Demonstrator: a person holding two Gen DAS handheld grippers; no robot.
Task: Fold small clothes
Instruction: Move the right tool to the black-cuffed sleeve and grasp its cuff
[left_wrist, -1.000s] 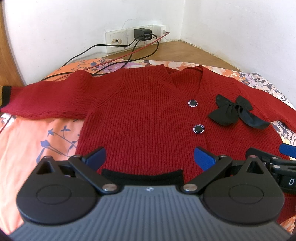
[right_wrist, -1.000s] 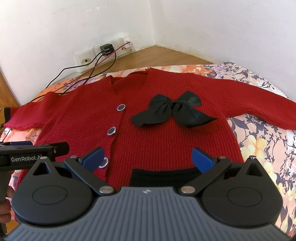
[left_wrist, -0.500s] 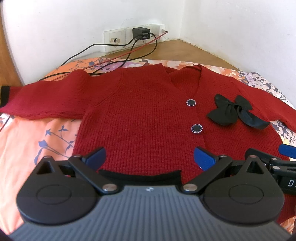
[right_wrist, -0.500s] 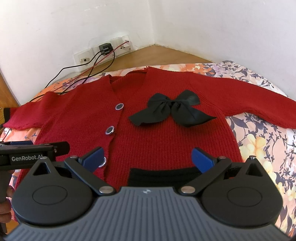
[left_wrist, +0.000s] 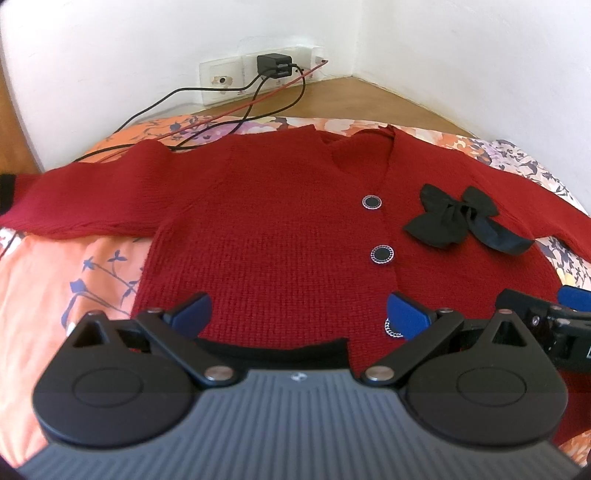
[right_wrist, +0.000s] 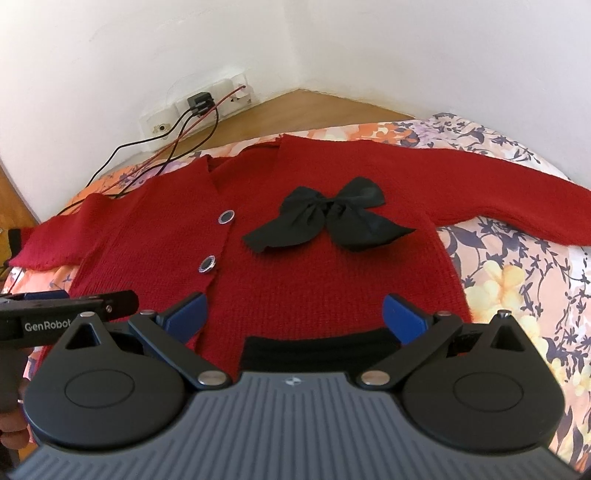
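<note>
One ribbed red knit cardigan (left_wrist: 280, 229), floppy black bow (right_wrist: 325, 218), round buttons (left_wrist: 382, 254)

Bright, even daylight fills both fisheye views, washing the white wall (left_wrist: 110, 44) almost featureless and leaving only faint shadows under the black bow (right_wrist: 325, 218), while straight lines bow sharply toward the dark corners.
</note>
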